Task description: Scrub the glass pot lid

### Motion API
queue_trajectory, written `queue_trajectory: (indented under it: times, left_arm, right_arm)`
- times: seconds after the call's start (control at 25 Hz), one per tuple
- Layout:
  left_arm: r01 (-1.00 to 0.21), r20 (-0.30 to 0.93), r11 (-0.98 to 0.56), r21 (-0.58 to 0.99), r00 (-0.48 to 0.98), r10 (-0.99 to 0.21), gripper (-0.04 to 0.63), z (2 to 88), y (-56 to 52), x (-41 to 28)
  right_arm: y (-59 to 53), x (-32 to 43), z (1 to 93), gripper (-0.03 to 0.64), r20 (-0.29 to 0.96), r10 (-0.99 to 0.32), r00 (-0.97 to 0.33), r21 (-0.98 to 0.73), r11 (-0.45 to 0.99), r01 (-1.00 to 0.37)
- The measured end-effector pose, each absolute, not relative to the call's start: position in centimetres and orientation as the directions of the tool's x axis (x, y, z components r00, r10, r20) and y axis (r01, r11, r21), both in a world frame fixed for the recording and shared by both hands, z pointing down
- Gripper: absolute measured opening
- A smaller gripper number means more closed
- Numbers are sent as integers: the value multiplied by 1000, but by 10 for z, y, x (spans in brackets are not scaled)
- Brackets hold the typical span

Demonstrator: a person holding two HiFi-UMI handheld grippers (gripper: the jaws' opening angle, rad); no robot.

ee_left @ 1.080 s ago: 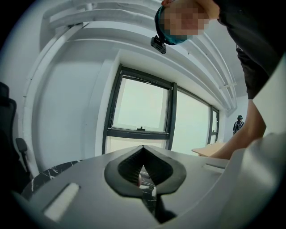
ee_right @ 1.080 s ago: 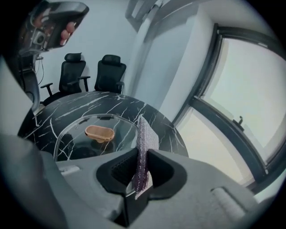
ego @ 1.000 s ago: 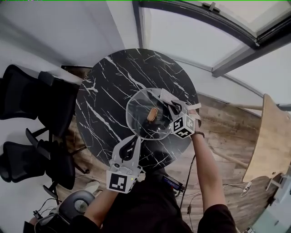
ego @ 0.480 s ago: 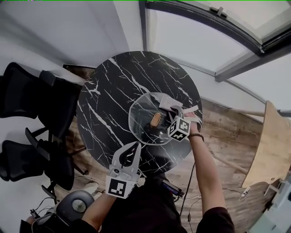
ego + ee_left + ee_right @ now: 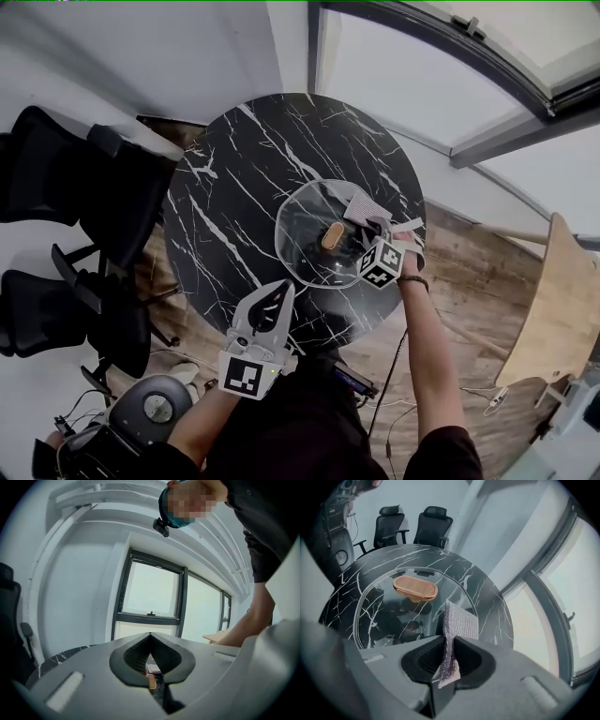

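My right tongs clamp a silvery mesh cloth at the rim of the clear, copper-knobbed glass pot lid. My left tongs, closed and empty, hover apart from it.

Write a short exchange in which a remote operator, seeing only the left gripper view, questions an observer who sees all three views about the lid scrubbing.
Operator: My view shows shut jaws and a window. Where is the lid?
Observer: The glass pot lid lies flat on the round marble table, just beyond the left gripper.
Operator: Which way up?
Observer: Its wooden knob faces upward.
Operator: What is the other gripper doing?
Observer: The right gripper is shut on a silvery mesh cloth, held at the lid's rim.
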State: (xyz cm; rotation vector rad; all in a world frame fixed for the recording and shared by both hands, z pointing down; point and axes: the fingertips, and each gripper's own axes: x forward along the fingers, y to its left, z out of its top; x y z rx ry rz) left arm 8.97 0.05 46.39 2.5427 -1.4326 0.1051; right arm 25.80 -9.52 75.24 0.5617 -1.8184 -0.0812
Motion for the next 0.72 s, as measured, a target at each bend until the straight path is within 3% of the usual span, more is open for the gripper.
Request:
queue_trajectory:
  times: [0.72]
  left_arm:
    - [-844, 132, -499, 197, 527, -839, 2, 451, 9, 40]
  right_arm:
    - [-35, 249, 750, 64, 909, -401, -117, 277, 788, -549]
